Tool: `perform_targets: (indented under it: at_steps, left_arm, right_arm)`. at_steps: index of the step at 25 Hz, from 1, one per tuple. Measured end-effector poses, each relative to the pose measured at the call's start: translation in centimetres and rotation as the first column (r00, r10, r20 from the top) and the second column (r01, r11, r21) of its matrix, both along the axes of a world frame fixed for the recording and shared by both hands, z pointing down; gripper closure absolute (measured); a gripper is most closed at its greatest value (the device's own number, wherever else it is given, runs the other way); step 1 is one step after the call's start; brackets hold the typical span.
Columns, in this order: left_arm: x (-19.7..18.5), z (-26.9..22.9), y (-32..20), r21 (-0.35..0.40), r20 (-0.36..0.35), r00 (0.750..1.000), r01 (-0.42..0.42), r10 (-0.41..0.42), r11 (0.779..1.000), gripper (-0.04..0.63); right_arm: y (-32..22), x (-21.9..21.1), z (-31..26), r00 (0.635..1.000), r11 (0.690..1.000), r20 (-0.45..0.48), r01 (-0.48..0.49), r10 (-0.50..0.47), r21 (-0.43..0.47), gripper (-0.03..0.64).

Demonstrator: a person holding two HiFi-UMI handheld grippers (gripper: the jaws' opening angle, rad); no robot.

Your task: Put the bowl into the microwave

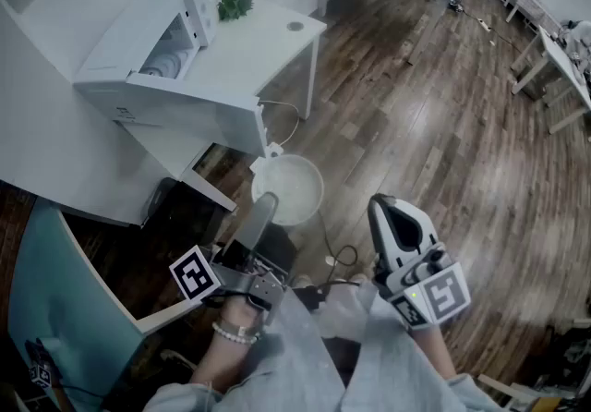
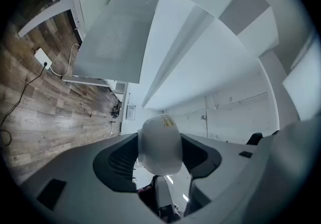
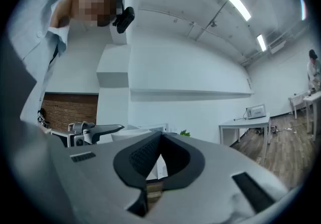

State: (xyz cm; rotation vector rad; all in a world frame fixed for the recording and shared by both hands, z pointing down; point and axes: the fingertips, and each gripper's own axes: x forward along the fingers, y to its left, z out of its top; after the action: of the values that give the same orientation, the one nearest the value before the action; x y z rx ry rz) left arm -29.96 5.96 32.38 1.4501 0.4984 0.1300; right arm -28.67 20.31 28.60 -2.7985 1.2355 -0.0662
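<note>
Bowl: the white bowl (image 1: 294,190) is off the surface, in the air over the wooden floor (image 1: 416,124), below the near edge of the surface (image 1: 249,50) and well apart from the microwave.

Left hand-held gripper (image 1: 263,212): its jaws are spread wide and pressed on the bowl, one pad on each side. The left gripper view shows the bowl edge-on between them.

Right hand-held gripper (image 1: 386,212): its jaws are together with nothing between them. It is held low beside the left one, apart from the bowl.

Microwave (image 1: 129,87): it is white and sits on the surface at the upper left of the head view. The door looks swung open and a pale inside shows (something round lies in there, perhaps the turntable; I cannot tell).

Step in hand: by my reading, carrying the bowl up to the opening. The placing is not yet done.

Doing it well: lift first so the bowl clears the surface edge, then travel across. Hold it level, because a smooth bowl pinched this way could slip if tilted. Come at the opening squarely, clear of the door, and set the bowl down inside before easing the jaws.

Spare hand: the right one is free to steady the door if it swings.
</note>
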Motion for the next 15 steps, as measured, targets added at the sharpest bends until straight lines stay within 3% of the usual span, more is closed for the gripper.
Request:
perform_targets:
  at_steps: [15]
  left_arm:
    - [0.03,0.0,0.15,0.016,-0.008,1.0,-0.022,0.022,1.0,0.347]
  right_arm:
    - [-0.41,-0.58,0.2,1.0,1.0,0.001,-0.006,0.006,-0.002,0.618]
